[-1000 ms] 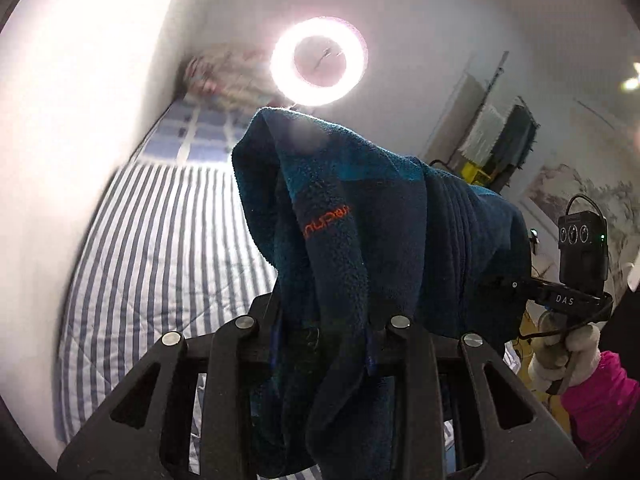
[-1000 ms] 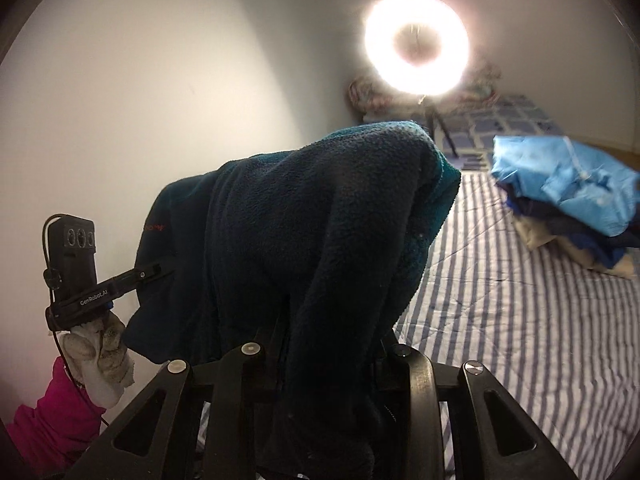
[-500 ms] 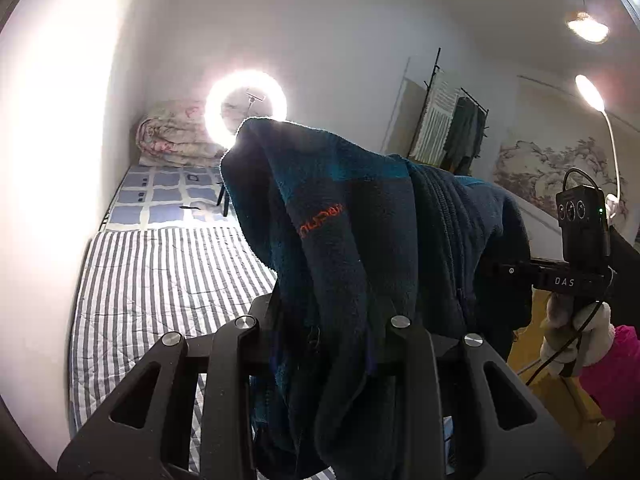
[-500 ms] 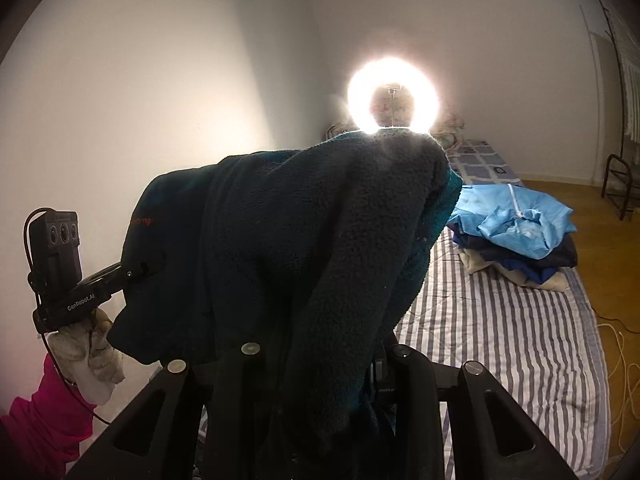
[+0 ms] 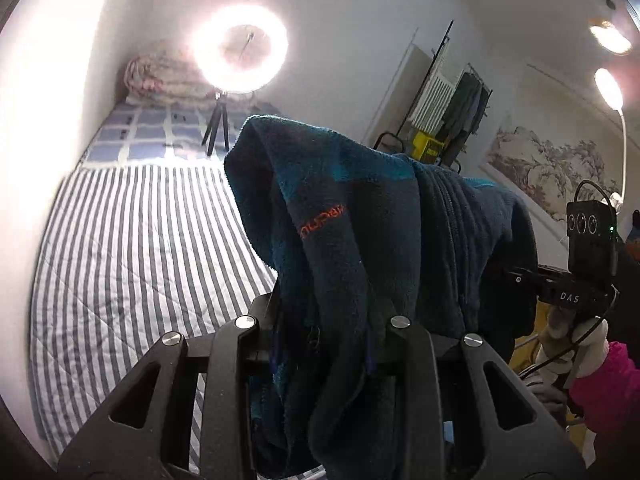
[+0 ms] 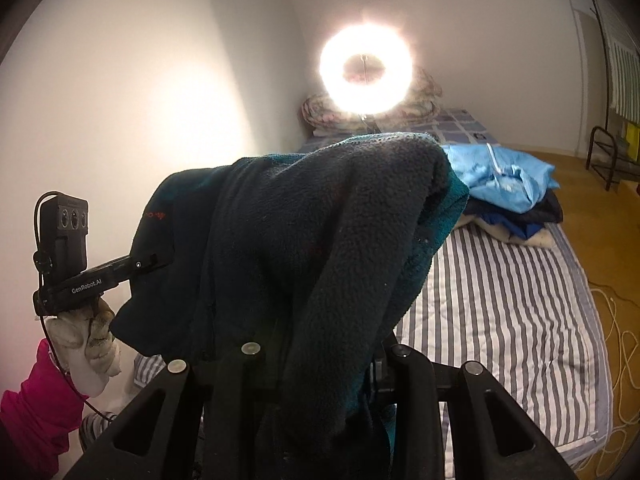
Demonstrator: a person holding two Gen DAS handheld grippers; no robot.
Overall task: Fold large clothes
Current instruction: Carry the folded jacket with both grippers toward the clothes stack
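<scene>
A dark blue and teal fleece jacket [image 5: 352, 240] with an orange logo hangs in the air above the striped bed [image 5: 132, 248]. My left gripper [image 5: 324, 320] is shut on one part of it, and the cloth drapes over its fingers and hides the tips. My right gripper [image 6: 320, 344] is shut on another part of the fleece jacket [image 6: 304, 232], which bunches up over it. Each gripper shows in the other's view, held by a white-gloved hand with a pink sleeve: the right gripper [image 5: 520, 280] at the right, the left gripper [image 6: 148, 262] at the left.
A lit ring light [image 5: 240, 48] on a tripod stands at the bed's head by a rolled quilt [image 5: 160, 76]. A pile of clothes topped by a light blue jacket [image 6: 500, 176] lies on the bed. A clothes rack [image 5: 452, 108] and cables [image 6: 616, 320] on the wooden floor are to the right.
Both grippers have swung level across the room with the fleece still held between them. The ring light has shifted in both views, and more of the bed and floor shows on the right.
</scene>
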